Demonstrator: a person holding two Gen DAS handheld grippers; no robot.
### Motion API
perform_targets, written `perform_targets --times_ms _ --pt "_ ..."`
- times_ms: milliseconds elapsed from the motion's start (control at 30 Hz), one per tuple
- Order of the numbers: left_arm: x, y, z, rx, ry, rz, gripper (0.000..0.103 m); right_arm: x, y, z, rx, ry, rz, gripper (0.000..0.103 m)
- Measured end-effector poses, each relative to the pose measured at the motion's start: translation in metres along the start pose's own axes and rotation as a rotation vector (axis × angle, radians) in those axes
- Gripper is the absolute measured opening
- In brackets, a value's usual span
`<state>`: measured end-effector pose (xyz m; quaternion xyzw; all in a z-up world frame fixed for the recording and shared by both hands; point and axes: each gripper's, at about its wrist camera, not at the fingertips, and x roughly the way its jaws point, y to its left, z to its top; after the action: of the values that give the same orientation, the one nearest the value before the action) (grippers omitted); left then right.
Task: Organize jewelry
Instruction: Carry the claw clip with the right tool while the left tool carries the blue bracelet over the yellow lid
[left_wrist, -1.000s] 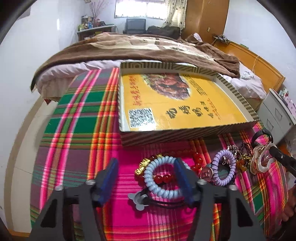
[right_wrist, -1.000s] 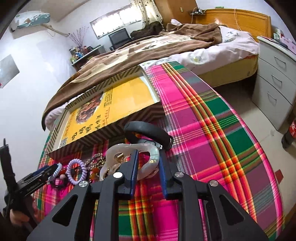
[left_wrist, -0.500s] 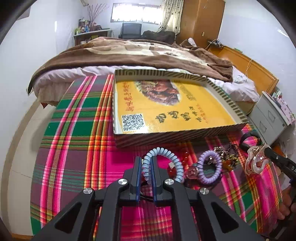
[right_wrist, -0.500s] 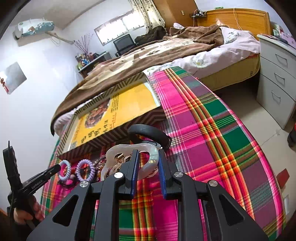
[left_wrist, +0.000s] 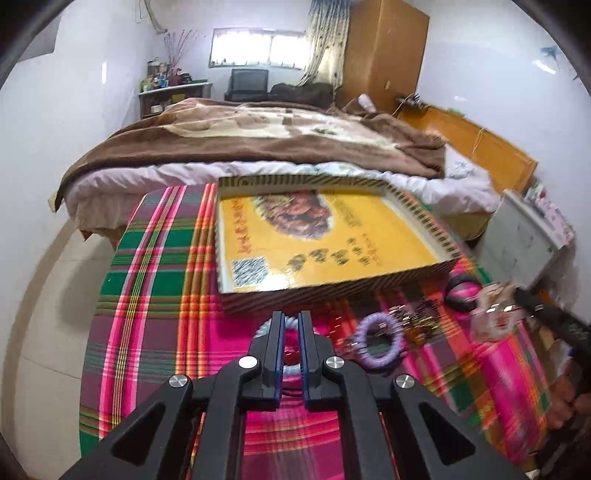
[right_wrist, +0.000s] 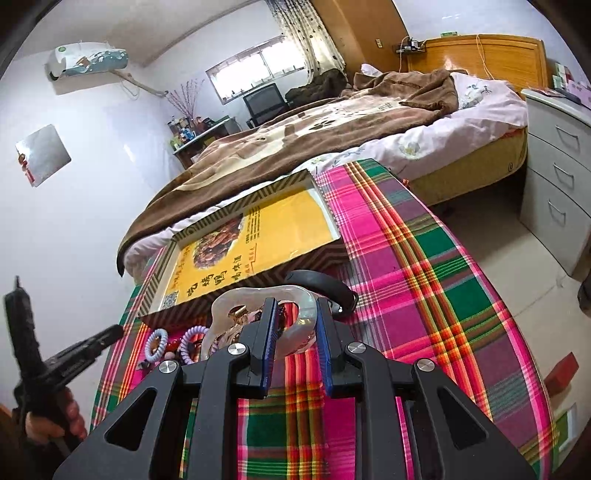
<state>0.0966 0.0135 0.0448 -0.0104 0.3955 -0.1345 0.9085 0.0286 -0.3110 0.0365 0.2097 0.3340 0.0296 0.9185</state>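
Both hand-held grippers carry a piece at this moment. Left hand-held gripper (left_wrist: 290, 321) has its jaws pinched onto the pale blue coil bracelet (left_wrist: 291, 367), held just above the plaid tabletop (left_wrist: 155, 295); right hand-held gripper (right_wrist: 295, 314) is clamped on the rim of the pearly white bangle (right_wrist: 258, 297), raised a little over the cloth.

Largest thing ahead is the yellow-lined box tray (left_wrist: 332, 291), lying flat on the tabletop just beyond both grippers, and nothing shows inside it. Between the two grippers, near the tray's front wall, the remaining jewelry sits on the cloth: a black bangle (right_wrist: 325, 284) just behind the white one, a purple coil bracelet (left_wrist: 378, 341), and a small tangle of beads and charms (left_wrist: 413, 325), blurred in the left view.

Judging from this, the step in hand is carrying the two gripped pieces toward the tray. Next move calls for lifting each over the striped front wall, then releasing well inside and apart from each other.
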Motion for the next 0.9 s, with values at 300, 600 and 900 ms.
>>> perform_targets --times_ms 300,600,900 --pt "0.021 -0.02 -0.026 0.158 0.048 -0.006 0.056 0.002 -0.003 -0.003 0.002 0.014 0.011 0.02" --pt "0.051 -0.021 -0.029 0.203 0.124 0.061 0.055 0.007 -0.008 -0.004 0.019 0.028 0.011 0.02" --pt "0.046 -0.024 -0.03 0.221 0.11 0.053 0.031 0.01 -0.009 -0.006 0.026 0.038 0.009 0.02"
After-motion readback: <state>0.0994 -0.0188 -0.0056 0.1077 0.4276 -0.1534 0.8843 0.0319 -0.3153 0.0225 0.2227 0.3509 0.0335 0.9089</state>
